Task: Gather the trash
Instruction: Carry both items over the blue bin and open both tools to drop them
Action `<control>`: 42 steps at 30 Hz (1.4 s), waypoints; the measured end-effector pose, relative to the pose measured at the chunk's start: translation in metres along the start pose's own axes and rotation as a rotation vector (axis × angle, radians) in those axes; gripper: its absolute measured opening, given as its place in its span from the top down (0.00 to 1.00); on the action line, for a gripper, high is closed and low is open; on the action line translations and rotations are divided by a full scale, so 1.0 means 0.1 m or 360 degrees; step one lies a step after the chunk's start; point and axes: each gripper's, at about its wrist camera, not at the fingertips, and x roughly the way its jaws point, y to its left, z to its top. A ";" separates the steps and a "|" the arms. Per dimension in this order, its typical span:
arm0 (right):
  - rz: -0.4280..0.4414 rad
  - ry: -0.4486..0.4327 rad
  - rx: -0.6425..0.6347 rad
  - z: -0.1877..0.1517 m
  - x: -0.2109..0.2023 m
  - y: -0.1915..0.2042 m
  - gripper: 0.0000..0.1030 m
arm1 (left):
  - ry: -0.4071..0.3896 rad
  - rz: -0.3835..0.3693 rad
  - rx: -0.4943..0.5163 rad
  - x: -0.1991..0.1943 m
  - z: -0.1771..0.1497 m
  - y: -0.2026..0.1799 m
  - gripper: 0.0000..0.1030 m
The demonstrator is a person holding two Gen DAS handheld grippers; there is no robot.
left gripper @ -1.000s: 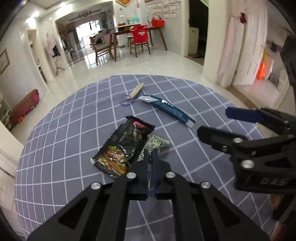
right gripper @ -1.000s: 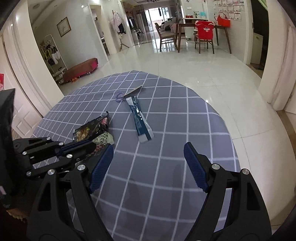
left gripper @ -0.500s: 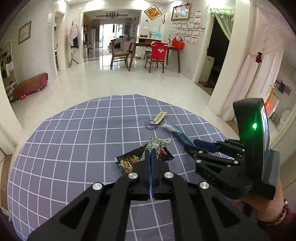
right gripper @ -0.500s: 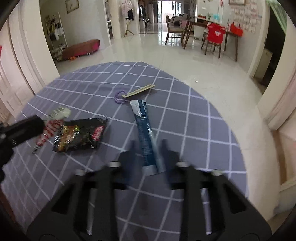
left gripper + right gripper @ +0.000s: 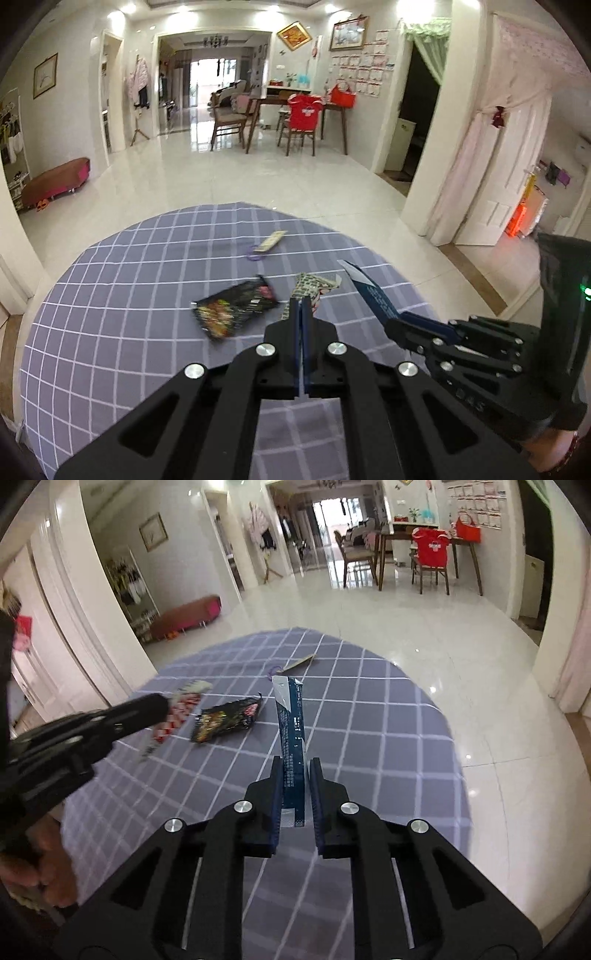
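Both grippers are loaded and off the checked tablecloth [image 5: 110, 295]: the left gripper [image 5: 301, 314] is pinched tight on a crumpled patterned wrapper [image 5: 314, 286], and the right gripper [image 5: 295, 775] clamps a long blue wrapper [image 5: 291, 723] by its end. The black snack packet [image 5: 232, 312] lies flat on the cloth. Best to keep both squeezes firm — thin foil slips — and carry level to wherever the bin is.

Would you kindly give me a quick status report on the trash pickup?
Left gripper shut on patterned wrapper. Right gripper shut on blue wrapper. Black snack bag, paper tag on tablecloth. Nothing blocking.
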 end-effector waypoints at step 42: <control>-0.0455 -0.0212 0.0884 -2.29 -2.07 -2.28 0.34 | 0.0435 -0.0470 0.0584 0.72 -1.39 -3.27 0.99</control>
